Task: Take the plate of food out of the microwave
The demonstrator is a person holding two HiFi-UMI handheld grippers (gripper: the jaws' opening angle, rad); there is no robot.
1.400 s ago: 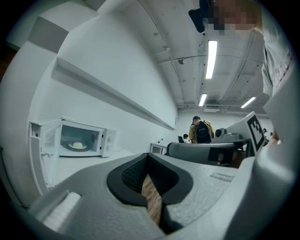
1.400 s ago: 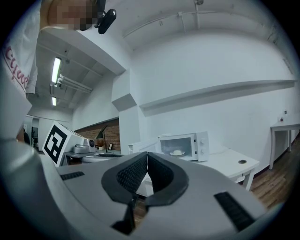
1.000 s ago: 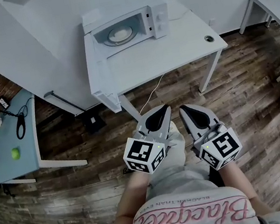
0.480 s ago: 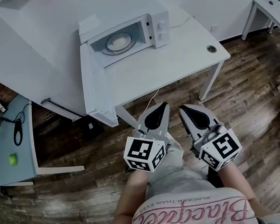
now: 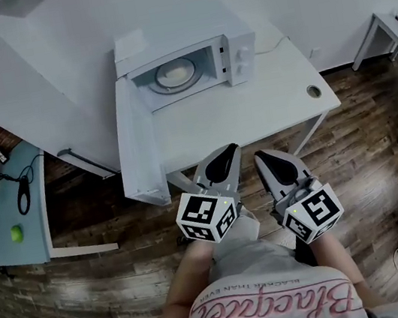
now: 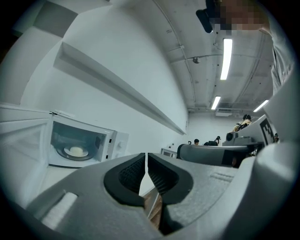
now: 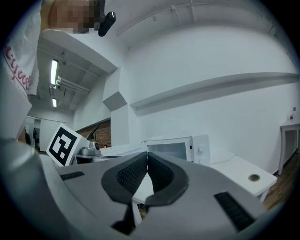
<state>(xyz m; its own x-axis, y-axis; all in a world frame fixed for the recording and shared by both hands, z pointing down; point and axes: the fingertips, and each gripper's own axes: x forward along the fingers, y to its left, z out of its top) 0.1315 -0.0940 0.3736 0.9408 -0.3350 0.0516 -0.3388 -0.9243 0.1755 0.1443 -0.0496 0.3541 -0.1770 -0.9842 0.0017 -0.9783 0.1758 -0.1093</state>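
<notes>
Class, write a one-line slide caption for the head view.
Left tongs and right tongs, both shut, face a white table where an open microwave holds a plate of food.

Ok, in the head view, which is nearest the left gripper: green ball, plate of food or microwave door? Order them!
1. microwave door, open, just ahead-left of the left gripper.
2. plate of food, inside the microwave.
3. green ball, far left, on the side table.

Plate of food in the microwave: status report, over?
Left tongs and right tongs shut, empty, near the table's front edge. Plate of food inside microwave, door swung open. Nothing blocking the opening.
</notes>
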